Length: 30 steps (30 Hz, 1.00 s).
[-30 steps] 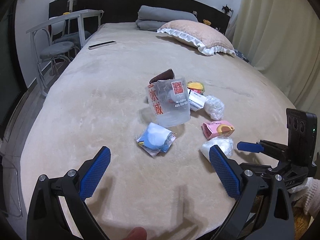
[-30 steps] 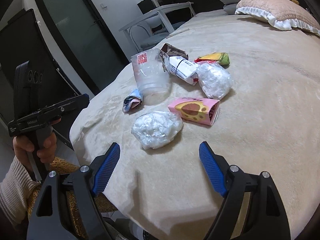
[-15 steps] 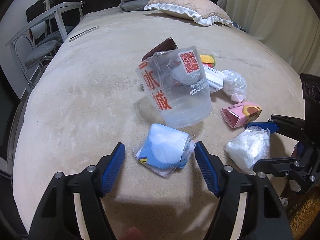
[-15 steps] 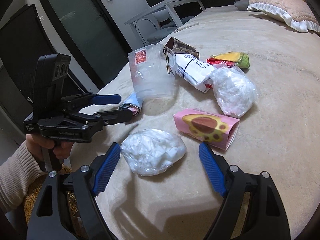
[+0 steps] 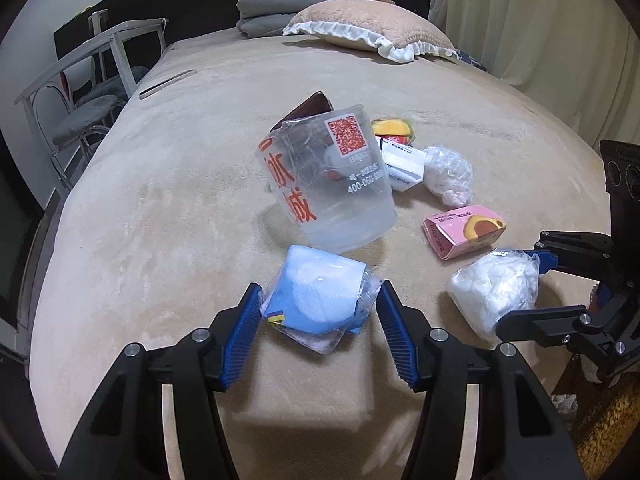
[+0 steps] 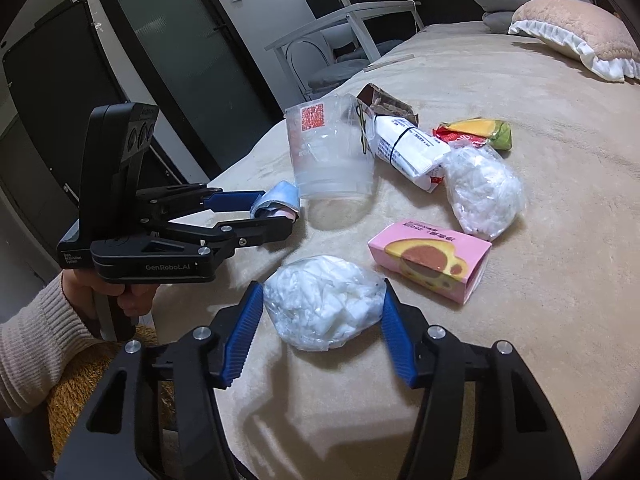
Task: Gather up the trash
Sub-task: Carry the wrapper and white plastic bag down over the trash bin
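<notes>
On the beige bed (image 5: 160, 208), my left gripper (image 5: 316, 312) is closing, its blue pads touching both sides of a blue packet in clear film (image 5: 316, 292). The right wrist view shows that packet (image 6: 280, 198) between the left gripper's fingers (image 6: 276, 210). My right gripper (image 6: 320, 316) is also closing, pads against a clear bag of white scraps (image 6: 324, 304) near the bed's edge. Behind lie a clear plastic cup (image 5: 332, 188), a pink carton (image 5: 464, 230), a second white bag (image 5: 448, 174), a white packet (image 5: 402, 164) and a yellow-green wrapper (image 5: 392, 126).
A brown wrapper (image 5: 304, 110) sticks up behind the cup. A pillow (image 5: 368, 24) and a folded grey blanket (image 5: 288, 8) lie at the head of the bed. A slim bar (image 5: 168, 82) rests near the left edge, beside a white desk and chair (image 5: 80, 92). A dark door (image 6: 180, 60) stands beyond.
Both grippers have narrowed from wide open. The left one moved forward and down around the blue packet; the right one's pads have come in onto the white bag.
</notes>
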{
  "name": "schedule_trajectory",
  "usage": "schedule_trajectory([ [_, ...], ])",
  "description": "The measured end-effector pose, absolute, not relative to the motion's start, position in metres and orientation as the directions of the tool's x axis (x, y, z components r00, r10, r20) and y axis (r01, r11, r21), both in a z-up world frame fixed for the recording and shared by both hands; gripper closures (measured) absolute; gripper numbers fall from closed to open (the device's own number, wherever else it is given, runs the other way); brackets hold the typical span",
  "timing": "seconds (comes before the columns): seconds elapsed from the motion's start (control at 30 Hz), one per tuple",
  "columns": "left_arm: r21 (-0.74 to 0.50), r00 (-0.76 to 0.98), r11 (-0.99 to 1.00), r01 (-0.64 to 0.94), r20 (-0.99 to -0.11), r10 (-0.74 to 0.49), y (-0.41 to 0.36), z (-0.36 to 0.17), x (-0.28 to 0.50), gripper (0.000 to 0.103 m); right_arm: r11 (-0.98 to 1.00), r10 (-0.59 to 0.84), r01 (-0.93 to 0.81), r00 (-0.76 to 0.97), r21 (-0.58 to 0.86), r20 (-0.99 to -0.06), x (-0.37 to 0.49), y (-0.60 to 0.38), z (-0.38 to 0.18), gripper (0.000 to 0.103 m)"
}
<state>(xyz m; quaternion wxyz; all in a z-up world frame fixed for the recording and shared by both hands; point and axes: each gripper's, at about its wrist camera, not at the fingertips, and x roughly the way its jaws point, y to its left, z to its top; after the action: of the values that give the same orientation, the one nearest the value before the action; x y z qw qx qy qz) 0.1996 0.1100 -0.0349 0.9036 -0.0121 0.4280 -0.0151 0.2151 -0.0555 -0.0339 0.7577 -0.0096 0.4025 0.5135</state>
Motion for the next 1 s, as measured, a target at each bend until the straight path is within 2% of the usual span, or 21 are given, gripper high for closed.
schedule_trajectory([
  [0.63,-0.149,0.727,0.989,-0.017,-0.680,-0.091,0.062,-0.016,0.133,0.046,0.601,0.763,-0.690,0.343,0.404,-0.548,0.170,-0.144,-0.010,0.045],
  [1.0,-0.189,0.753,0.982,-0.014,-0.648,-0.114,0.026,-0.023,0.073,0.046,0.628,0.752,-0.654,0.372,0.421,-0.544,0.119,-0.193,-0.010,0.045],
])
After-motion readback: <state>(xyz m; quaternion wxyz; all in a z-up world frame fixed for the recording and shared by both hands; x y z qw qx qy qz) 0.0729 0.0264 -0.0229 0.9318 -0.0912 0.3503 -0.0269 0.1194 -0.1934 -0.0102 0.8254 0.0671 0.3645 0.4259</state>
